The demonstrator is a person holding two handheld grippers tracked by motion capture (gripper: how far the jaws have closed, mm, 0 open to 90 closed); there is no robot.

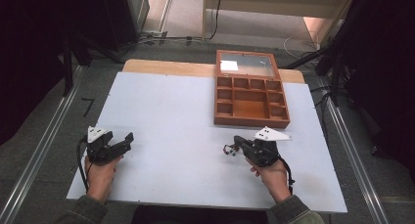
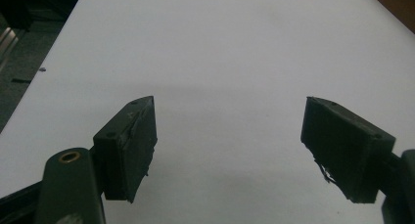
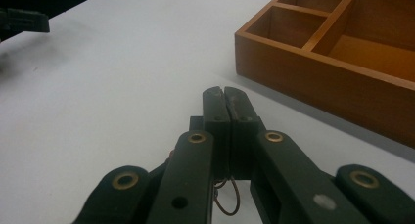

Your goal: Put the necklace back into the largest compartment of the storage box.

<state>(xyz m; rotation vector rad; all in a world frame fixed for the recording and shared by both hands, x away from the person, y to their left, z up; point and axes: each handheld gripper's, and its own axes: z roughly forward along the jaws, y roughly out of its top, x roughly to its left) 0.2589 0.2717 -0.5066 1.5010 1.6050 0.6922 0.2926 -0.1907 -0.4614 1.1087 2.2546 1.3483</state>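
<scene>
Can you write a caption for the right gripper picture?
Shut right gripper holds a small wire trinket beside the wooden box.

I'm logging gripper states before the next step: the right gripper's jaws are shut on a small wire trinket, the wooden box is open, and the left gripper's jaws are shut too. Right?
Not quite. The left gripper has its jaws wide apart, with bare table between them, as the left gripper view shows. The right gripper is indeed shut on the wire trinket, and the wooden box is open.
</scene>
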